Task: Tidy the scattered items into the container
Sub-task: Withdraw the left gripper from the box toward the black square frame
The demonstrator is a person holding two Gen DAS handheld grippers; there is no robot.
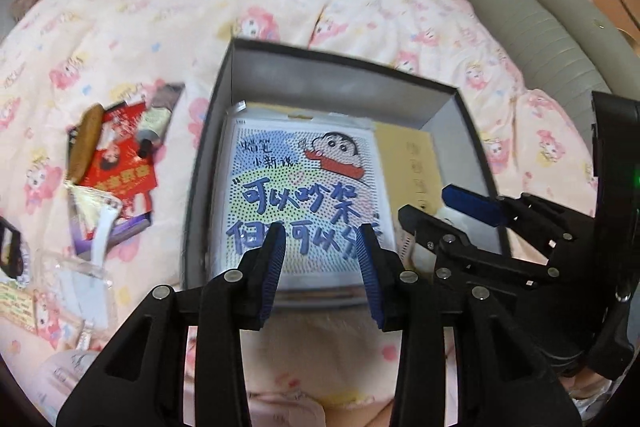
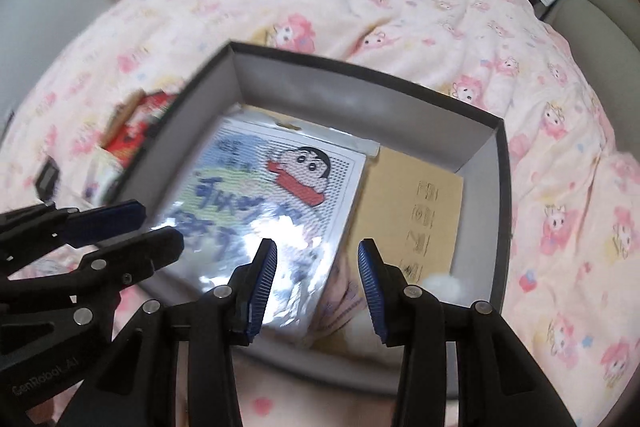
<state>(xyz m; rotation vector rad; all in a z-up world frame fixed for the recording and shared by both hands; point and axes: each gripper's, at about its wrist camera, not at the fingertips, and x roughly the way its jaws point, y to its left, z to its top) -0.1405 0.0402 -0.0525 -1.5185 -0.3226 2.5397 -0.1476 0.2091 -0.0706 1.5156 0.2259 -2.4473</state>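
Note:
A grey open box point(image 1: 320, 83) point(image 2: 360, 95) sits on the pink bed. Inside lie a cartoon bead kit in a clear bag point(image 1: 304, 187) point(image 2: 264, 211), a brown envelope point(image 1: 416, 163) point(image 2: 412, 211) and a white fluffy ball point(image 2: 442, 283). My left gripper point(image 1: 322, 235) is open and empty over the box's near edge. My right gripper point(image 2: 318, 251) is open and empty above the box's near right part; it also shows in the left wrist view point(image 1: 448, 203). Scattered items lie left of the box: a red packet point(image 1: 120, 167), a brown oval point(image 1: 85, 143), a small tube point(image 1: 154, 125).
More clutter lies at the left: a clear pouch with a white strap point(image 1: 90, 267), a dark object point(image 1: 10, 247) and a printed card point(image 1: 16, 307). A beige padded headboard point(image 1: 532, 27) stands at the right. The pink cartoon quilt point(image 2: 560, 187) surrounds the box.

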